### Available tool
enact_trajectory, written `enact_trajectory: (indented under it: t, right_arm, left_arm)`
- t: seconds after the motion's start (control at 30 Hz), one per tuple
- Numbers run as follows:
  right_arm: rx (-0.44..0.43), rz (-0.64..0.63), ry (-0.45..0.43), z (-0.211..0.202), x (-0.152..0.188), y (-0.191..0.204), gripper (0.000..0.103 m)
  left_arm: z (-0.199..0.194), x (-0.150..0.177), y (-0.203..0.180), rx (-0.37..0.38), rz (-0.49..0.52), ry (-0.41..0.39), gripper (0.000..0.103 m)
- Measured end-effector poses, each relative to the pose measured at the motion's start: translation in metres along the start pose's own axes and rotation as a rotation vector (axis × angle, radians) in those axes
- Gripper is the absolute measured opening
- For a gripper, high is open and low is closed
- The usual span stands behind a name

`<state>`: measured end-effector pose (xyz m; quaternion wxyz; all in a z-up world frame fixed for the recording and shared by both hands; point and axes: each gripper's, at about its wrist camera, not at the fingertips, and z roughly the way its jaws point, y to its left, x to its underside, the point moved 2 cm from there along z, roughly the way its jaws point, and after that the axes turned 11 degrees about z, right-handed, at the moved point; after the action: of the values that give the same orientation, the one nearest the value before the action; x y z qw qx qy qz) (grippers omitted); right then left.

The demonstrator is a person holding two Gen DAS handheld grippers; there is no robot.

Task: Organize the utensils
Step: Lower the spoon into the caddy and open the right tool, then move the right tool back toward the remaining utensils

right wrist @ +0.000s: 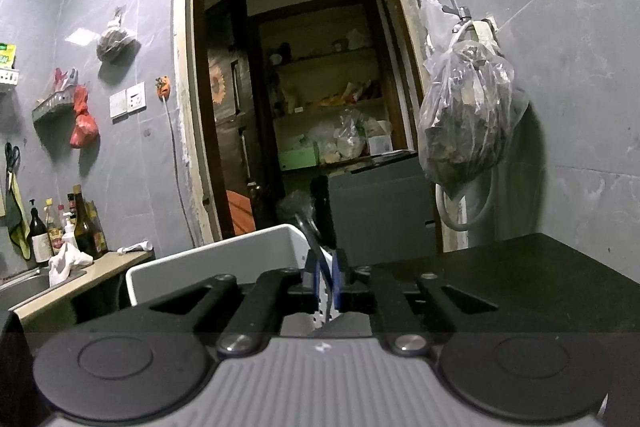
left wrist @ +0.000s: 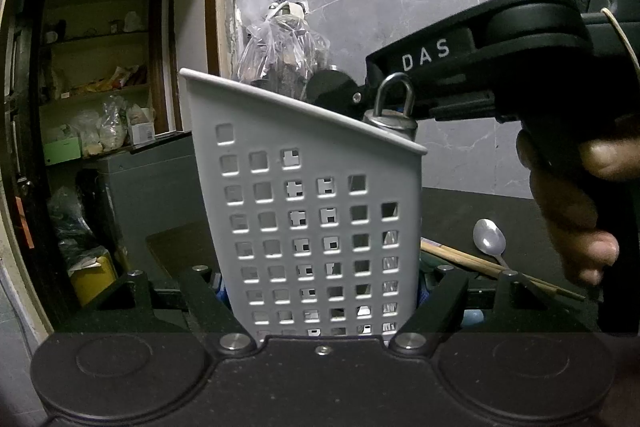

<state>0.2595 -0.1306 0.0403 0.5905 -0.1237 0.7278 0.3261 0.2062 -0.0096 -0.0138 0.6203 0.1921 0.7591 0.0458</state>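
Two hand-held grippers are working together: the left gripper (left wrist: 322,301) is clamping the perforated grey plastic utensil holder (left wrist: 308,211) while the right gripper (right wrist: 328,287), jaws narrow, is lowering a metal utensil (left wrist: 390,117) inside. Next comes release; a steel spoon (left wrist: 489,237) and wooden chopsticks (left wrist: 472,261) are waiting on the dark countertop (left wrist: 480,207).

Both wrist views sit low and close behind their tongs, sharing the doorway (right wrist: 320,107) and, seemingly, the holder (left wrist: 304,207).
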Motion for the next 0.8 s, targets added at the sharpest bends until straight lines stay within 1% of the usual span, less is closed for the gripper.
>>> enact_trajectory:
  t: [0.23, 0.33, 0.43, 0.47, 0.53, 0.63, 0.73, 0.8]
  right_arm:
    - [0.001, -0.021, 0.027, -0.002, 0.004, 0.001, 0.014]
    - [-0.002, -0.023, 0.028, -0.004, 0.003, 0.002, 0.022]
    - [-0.004, -0.031, 0.023, -0.006, 0.001, 0.003, 0.028]
    - [-0.002, -0.032, 0.019, -0.008, 0.001, 0.003, 0.035]
    - [0.009, -0.035, 0.003, -0.012, -0.002, 0.001, 0.056]
    - [0.019, -0.034, -0.022, -0.02, -0.008, -0.004, 0.063]
    - [0.049, -0.035, -0.044, -0.031, -0.014, -0.014, 0.086]
    - [0.081, -0.039, -0.061, -0.04, -0.017, -0.022, 0.094]
  left_arm:
    - [0.0, 0.0, 0.0, 0.0, -0.002, 0.0, 0.077]
    - [0.0, 0.0, 0.0, 0.0, -0.001, 0.0, 0.077]
    - [0.0, 0.0, 0.0, 0.001, -0.001, 0.0, 0.077]
    - [0.0, 0.0, -0.001, 0.001, 0.0, 0.001, 0.077]
    - [0.0, -0.001, -0.001, 0.0, 0.002, 0.001, 0.077]
    - [0.0, -0.001, -0.002, 0.0, 0.001, 0.002, 0.077]
    - [0.0, -0.001, -0.002, 0.0, 0.001, 0.001, 0.077]
    - [0.0, -0.001, -0.002, 0.0, 0.002, 0.002, 0.077]
